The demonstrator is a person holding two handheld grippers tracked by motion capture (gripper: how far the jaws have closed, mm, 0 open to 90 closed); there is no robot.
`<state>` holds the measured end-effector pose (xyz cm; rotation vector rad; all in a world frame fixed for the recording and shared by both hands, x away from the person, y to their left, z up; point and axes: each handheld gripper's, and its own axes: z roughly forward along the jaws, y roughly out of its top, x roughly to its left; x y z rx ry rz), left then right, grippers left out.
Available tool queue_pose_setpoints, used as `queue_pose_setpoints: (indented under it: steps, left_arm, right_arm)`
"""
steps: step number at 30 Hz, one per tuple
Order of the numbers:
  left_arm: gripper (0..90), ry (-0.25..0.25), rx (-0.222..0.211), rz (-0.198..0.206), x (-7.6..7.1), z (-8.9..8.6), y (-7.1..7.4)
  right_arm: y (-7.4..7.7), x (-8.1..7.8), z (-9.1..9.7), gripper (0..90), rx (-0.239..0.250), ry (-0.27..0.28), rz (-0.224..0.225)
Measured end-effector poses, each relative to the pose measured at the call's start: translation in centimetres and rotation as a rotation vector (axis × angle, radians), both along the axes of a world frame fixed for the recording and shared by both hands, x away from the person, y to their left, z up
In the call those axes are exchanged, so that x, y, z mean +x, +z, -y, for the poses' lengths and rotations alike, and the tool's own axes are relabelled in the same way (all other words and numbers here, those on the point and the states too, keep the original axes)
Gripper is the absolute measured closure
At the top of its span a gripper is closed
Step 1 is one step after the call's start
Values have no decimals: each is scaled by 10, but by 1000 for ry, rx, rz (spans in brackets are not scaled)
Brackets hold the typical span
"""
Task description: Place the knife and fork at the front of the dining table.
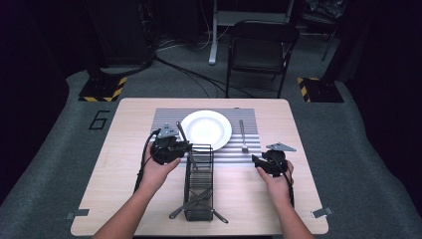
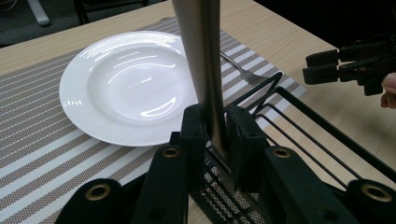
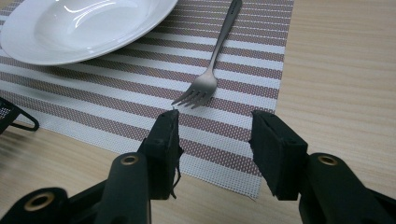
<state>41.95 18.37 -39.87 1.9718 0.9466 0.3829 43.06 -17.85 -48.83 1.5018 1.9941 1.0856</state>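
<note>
Knife, high view: knife (image 1: 185, 144) slants up out of the far end of the black wire caddy (image 1: 199, 199), its top leaning toward the white plate (image 1: 206, 127).
Left hand, high view: forearm enters from the bottom edge and angles up to the left tongs (image 1: 183, 148), which point right, level with the caddy's far end.
Right hand, high view: forearm rises from the lower right; the right tongs (image 1: 257, 162) point left, hovering over the bare counter (image 1: 124, 164) just short of the striped placemat (image 1: 164, 119).
Fork, high view: fork (image 1: 243, 135) lies on the placemat right of the plate.
Left tongs, left gripper view: left tongs (image 2: 217, 140) pinch the knife (image 2: 201, 60), pads pressed on both flat sides; the metal stands upright between them, over the caddy (image 2: 299, 116) rim and in front of the plate (image 2: 126, 84).
Right tongs, right gripper view: right tongs (image 3: 215, 140) stand spread with nothing between them; the fork (image 3: 210, 70) lies just beyond, tines toward the pads.
</note>
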Motion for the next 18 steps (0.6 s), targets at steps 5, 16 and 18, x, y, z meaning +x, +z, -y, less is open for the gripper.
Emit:
queue_pose_setpoints:
  steps: [5,16,18]
  left_arm:
    - [796,-26,-15,16,-5,6,0]
    - [815,-52,-20,59,-5,25,-2]
    - [816,-58,-13,69,-5,26,-2]
  right_arm:
    - [-1,0,0,520,-2,0,-5]
    - [-2,0,0,520,5,0,-10]
    - [-2,1,1,520,4,-2,-10]
